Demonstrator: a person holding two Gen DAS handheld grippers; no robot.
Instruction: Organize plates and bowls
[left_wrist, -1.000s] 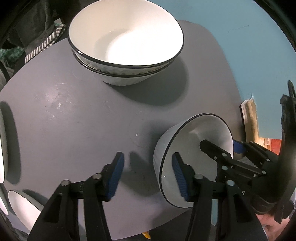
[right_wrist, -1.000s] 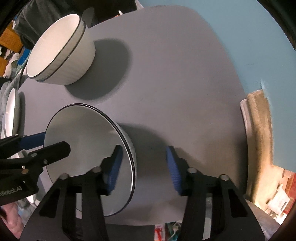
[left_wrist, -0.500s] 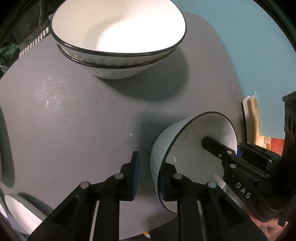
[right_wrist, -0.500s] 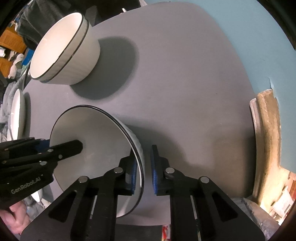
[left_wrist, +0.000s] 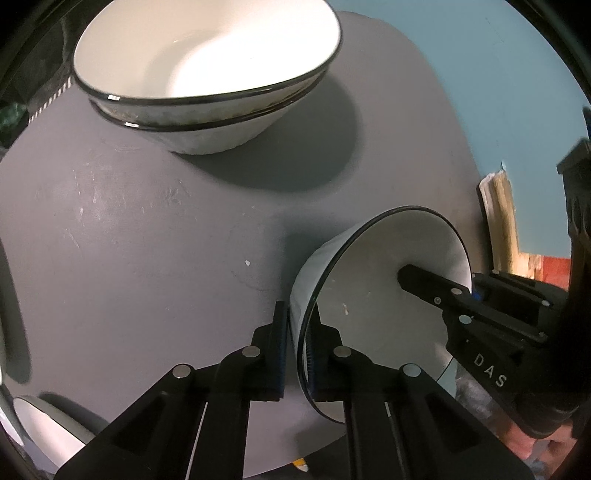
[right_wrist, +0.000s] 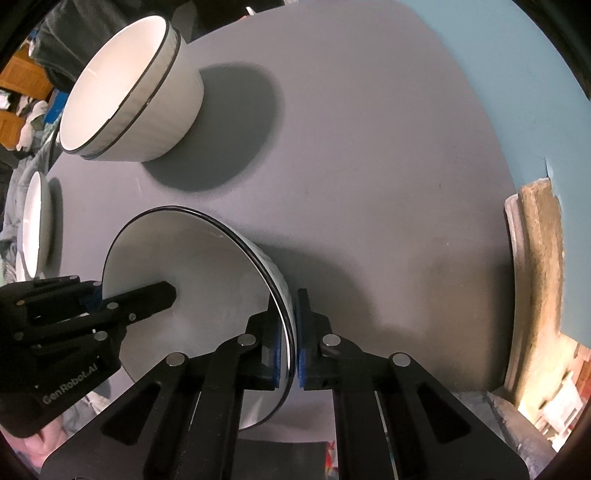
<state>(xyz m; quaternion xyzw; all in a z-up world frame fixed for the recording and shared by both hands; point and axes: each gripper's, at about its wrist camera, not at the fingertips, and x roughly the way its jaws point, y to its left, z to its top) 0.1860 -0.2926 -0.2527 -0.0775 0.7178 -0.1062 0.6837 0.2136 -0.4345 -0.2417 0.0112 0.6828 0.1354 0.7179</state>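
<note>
A small white bowl with a black rim (left_wrist: 388, 295) (right_wrist: 192, 295) sits on the grey round table (left_wrist: 147, 240), tilted in both views. My left gripper (left_wrist: 297, 325) is closing on the bowl's left rim, its blue pads pressing the wall from inside and outside. My right gripper (right_wrist: 291, 321) is closing on the opposite rim in the same way. Each gripper shows in the other's view: the right gripper (left_wrist: 436, 291) and the left gripper (right_wrist: 147, 295) both reach into the bowl. Two larger white bowls (left_wrist: 207, 74) (right_wrist: 129, 92) stand nested at the table's far side.
Another white dish (left_wrist: 40, 432) (right_wrist: 35, 225) lies near the table's left edge. A worn wooden piece (right_wrist: 532, 277) stands beyond the table's right edge, against the blue floor (right_wrist: 535, 92). Bare grey table (right_wrist: 369, 166) spreads between the bowls.
Both grippers went from wide open to shut on the small bowl's rim, one on each side. The bowl and the stacked bowls stayed where they were.
</note>
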